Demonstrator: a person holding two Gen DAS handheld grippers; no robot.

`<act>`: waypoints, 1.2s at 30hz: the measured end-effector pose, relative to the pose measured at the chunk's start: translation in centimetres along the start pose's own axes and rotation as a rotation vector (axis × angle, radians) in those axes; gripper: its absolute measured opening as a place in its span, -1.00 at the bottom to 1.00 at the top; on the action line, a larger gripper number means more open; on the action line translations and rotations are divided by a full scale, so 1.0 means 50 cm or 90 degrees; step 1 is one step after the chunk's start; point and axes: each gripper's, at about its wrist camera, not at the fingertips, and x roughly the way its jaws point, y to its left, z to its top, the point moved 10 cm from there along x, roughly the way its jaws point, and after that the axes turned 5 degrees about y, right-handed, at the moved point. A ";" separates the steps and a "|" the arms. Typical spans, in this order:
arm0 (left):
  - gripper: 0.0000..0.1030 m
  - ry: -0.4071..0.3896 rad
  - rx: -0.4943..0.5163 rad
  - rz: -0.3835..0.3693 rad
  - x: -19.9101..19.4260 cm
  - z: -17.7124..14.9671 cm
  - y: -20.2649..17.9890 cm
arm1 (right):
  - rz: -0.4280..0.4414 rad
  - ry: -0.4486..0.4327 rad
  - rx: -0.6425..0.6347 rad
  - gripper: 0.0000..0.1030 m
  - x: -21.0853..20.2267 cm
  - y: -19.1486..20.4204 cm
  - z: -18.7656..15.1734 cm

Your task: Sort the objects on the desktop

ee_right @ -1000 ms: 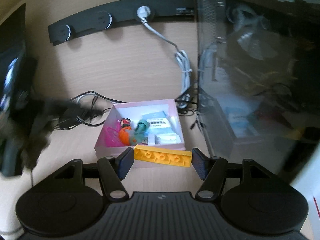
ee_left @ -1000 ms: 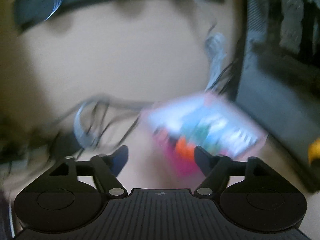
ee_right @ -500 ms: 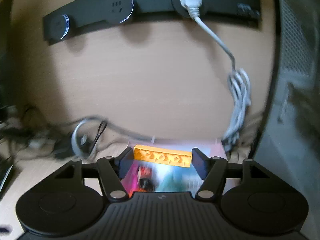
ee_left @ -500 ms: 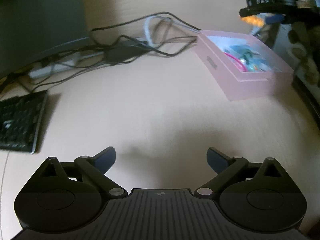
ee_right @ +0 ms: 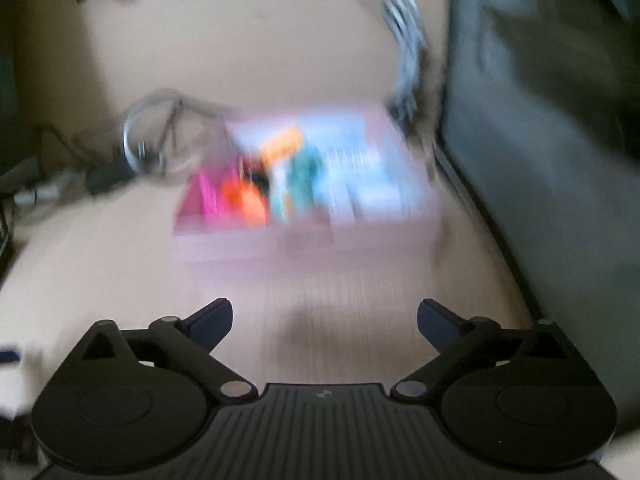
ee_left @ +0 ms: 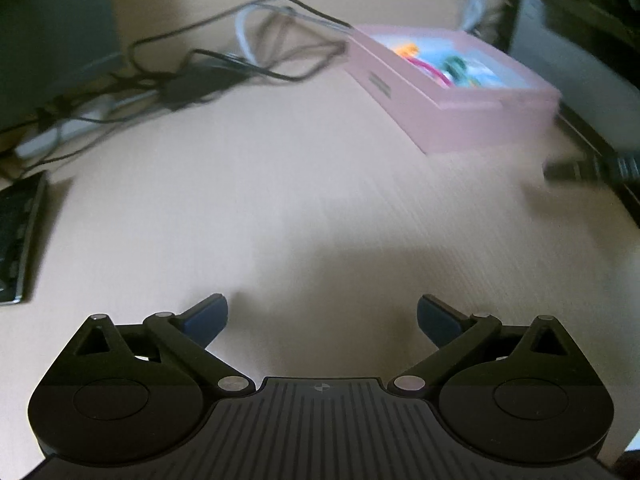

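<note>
Wooden desk bears pink box; left claw and right claw gape, empty.

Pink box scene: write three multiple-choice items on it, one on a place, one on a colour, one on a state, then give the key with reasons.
1. In the left wrist view, where does the pink rectangular cardboard box sit?
A. upper right, on the beige wooden desk
B. lower left, on the dark keyboard
C. between the claw's fingers

2. What colour is the box's outer wall?
A. green
B. pink
C. black

3. What state is the right claw in?
A. shut on a brick
B. shut on a cable
C. open, holding nothing

Key: 1 A, the box lies on the desk beside the tangled black cables. 2 B, its side wall shows pale pink. 3 C, the fingers stand wide apart with only desk between them.
</note>
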 end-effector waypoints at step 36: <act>1.00 -0.134 -0.044 0.032 0.033 0.028 -0.047 | -0.014 -0.094 -0.044 1.00 0.057 0.002 -0.028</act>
